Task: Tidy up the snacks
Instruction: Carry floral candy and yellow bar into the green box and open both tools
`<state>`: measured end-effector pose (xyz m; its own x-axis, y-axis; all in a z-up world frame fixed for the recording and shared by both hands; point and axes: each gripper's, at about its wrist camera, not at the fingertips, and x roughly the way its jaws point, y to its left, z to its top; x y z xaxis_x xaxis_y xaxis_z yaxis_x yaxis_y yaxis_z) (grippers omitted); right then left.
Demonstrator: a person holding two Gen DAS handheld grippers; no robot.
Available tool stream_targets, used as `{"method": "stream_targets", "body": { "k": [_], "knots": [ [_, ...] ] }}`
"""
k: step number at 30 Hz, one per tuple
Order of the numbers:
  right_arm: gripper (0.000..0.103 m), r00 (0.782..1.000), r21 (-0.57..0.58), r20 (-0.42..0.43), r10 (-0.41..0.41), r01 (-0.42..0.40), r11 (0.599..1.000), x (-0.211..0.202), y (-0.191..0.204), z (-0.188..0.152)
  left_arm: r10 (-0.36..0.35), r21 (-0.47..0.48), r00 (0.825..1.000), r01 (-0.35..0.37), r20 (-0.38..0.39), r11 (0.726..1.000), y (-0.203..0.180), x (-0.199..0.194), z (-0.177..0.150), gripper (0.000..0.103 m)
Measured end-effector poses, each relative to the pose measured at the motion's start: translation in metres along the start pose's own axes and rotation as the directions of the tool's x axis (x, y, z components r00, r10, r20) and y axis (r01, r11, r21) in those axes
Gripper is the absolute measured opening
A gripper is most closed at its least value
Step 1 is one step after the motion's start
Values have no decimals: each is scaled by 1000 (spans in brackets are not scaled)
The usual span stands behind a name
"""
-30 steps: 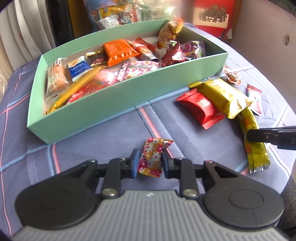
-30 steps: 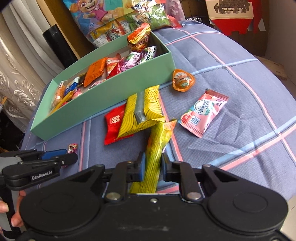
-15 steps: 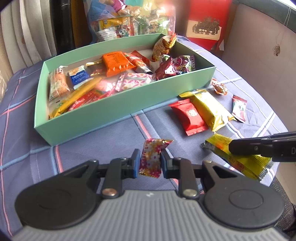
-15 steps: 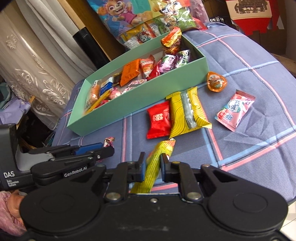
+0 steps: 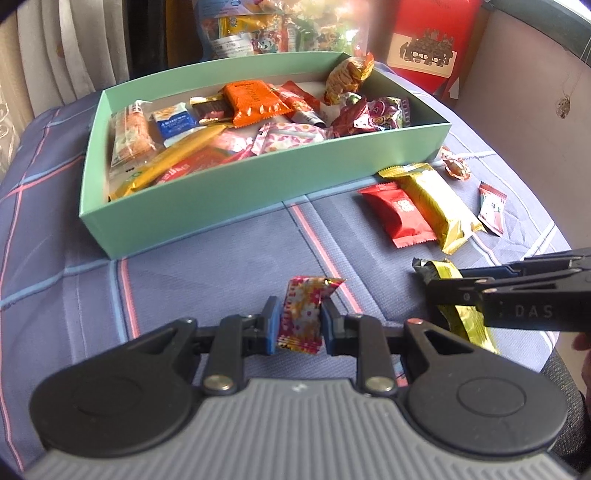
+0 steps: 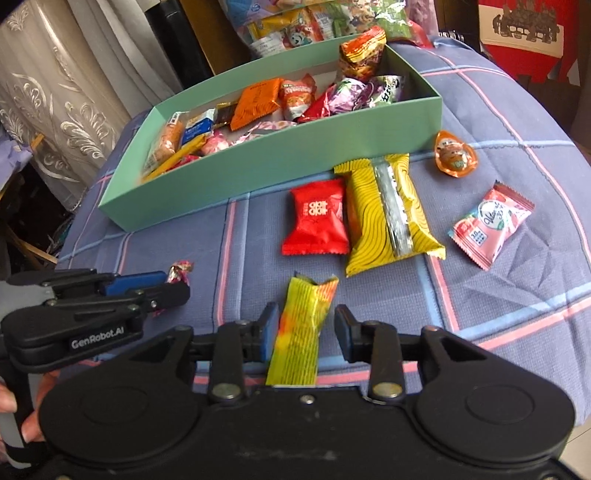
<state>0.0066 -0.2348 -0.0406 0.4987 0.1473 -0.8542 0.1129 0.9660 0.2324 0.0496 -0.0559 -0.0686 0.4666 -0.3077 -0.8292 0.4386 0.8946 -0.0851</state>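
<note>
The checked blue cloth (image 6: 517, 295) carries a mint-green box (image 6: 258, 162) heaped with snacks. Just in front of it lie 2 packets side by side, a yellow packet (image 6: 384, 218) and a red packet (image 6: 317, 221). The left gripper (image 5: 298, 325) has its fingers clamped on a small floral candy (image 5: 301, 317). The right gripper (image 6: 306, 326) is opening; a long yellow snack bar (image 6: 301, 332) sits between its fingers, the right one clear of it.

A home room: lace curtains (image 6: 62, 110) are hanging beside a checked-cloth surface (image 6: 517, 295), with cartoon-printed snack bags (image 6: 295, 22) lying behind.
</note>
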Motion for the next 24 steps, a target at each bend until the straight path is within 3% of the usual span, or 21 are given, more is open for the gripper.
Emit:
{"method": "stream_targets", "body": {
  "k": [2, 5, 13, 19, 24],
  "knots": [
    [34, 1000, -10, 8, -4, 4, 1000, 6, 3, -1, 2, -5, 1000, -2, -1, 1000, 2, 0, -1, 23],
    [23, 1000, -46, 18, -20, 21, 999, 7, 9, -2, 7, -16, 1000, -7, -10, 1000, 5, 2, -2, 23],
    [23, 997, -16, 61, 43, -42, 999, -17, 5, 16, -12, -23, 1000, 12, 14, 1000, 4, -6, 12, 23],
    [23, 985, -15, 129, 117, -116, 993, -32, 14, 63, 1, -14, 995, 1, 104, 1000, 9, -29, 53, 23],
    [23, 968, -36, 187, 164, -160, 986, -32, 28, 113, 55, -15, 986, -53, 159, 998, 17, -32, 101, 23]
  ]
}}
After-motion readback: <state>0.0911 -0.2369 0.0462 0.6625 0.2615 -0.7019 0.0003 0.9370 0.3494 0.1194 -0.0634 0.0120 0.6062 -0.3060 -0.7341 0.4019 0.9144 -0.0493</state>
